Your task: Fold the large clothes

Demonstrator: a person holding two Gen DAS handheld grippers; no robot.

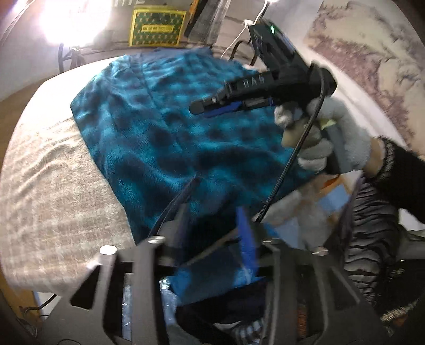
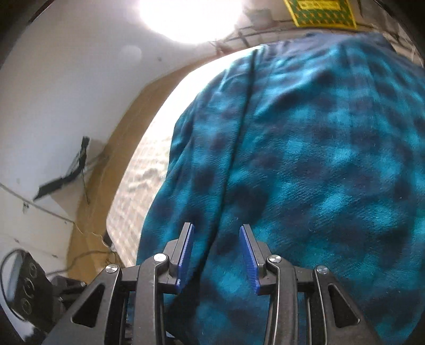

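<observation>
A bright lamp (image 2: 190,18) glares off the white wall, and a green-and-yellow patterned box (image 1: 157,27) sits at the far end of the bed (image 1: 53,169) with its pale woven cover. That's our stage.

Start at the right claw (image 2: 216,254): blue pads parted to a middling gap, nothing between them, and we're looking down between them at a dark seam line running up the fleece. From the left wrist view we see that same right claw (image 1: 209,106) in side profile above the cloth, held by a grey-gloved hand (image 1: 316,143); it hovers rather than grips.

Now the left claw (image 1: 212,228): blurred and close to the lens. One blue pad shows clearly, and the fingers appear parted, with no fabric pinched that we can make out.

Outward from there, the teal-and-navy checked fleece garment (image 1: 170,127) lies spread across the bed, its near edge draping over the side toward us. It looks laid fairly flat, we reckon so the folds come out square.

Our read: both claws are free above the near part of the cloth, lining up for a fresh hold along the seam or edge.
</observation>
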